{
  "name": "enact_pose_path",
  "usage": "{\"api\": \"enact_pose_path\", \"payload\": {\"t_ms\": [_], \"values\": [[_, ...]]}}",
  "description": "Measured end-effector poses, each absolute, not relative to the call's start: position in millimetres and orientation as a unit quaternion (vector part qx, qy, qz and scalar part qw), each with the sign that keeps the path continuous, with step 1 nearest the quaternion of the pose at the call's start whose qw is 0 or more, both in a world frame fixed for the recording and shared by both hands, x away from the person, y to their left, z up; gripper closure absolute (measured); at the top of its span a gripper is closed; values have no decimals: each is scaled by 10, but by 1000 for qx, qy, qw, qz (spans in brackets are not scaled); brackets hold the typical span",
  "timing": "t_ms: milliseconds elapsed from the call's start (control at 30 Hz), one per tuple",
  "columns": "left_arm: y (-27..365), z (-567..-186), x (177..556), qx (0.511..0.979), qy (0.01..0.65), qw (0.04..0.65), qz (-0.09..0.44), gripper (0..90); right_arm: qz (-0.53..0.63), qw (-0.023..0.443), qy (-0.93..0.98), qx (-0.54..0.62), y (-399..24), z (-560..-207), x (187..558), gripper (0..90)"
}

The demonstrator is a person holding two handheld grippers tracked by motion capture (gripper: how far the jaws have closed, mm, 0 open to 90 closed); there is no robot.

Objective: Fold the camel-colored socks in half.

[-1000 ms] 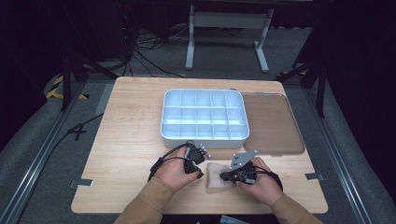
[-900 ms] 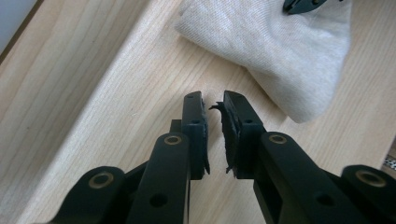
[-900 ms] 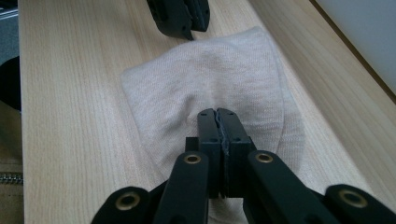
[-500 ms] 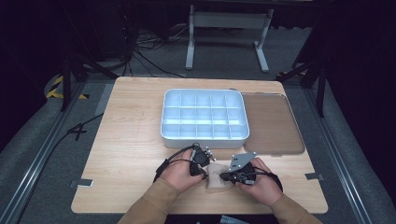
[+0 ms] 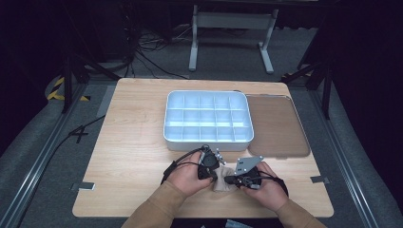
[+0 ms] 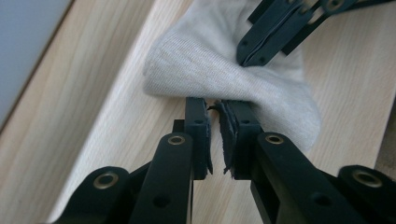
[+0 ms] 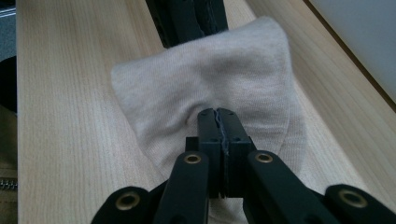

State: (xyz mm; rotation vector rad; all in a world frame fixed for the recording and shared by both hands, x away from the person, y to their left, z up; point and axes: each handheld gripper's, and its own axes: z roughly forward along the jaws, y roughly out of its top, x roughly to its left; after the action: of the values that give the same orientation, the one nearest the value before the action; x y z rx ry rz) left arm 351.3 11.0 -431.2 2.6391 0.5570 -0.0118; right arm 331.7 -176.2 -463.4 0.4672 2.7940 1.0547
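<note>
Near the front edge of one wooden table (image 5: 128,142), a single beige sock (image 5: 222,183) lay flat between two hand-held grippers, just in front of the tray and a little right of centre. One person's two hands (image 5: 187,176) reached in from the near side, sleeves in tan fabric.

Left gripper (image 6: 212,109): its two black jaws stood nearly together, a narrow slit between the pads, their tips meeting the sock's near edge where the knit bulged up; a small tuck of fabric sat at the tips, so the gripper was pinched on the sock's edge. The jaws had just been closing and easing a touch, with the cloth at their tips.

Right gripper (image 7: 218,114): its two jaws were pressed fully together, clamped on a fold of the sock, which puckered around them. In the left gripper view the same gripper bit into the sock's far side.

Behind the sock stood one white compartment tray (image 5: 207,140), divided into three rows of five, fifteen cells in all. Beside it, touching its right wall or just beside it, lay one brown translucent lid (image 5: 278,126), flat on the table. One cable (image 5: 177,164) trailed from the left gripper.
</note>
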Motion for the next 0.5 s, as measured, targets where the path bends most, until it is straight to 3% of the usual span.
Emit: {"api": "enact_pose_path", "payload": {"t_ms": [500], "values": [[-51,-4243,3454,958,172,227,3,796,371,69,912,162,-1803,-4677,3276,881]]}}
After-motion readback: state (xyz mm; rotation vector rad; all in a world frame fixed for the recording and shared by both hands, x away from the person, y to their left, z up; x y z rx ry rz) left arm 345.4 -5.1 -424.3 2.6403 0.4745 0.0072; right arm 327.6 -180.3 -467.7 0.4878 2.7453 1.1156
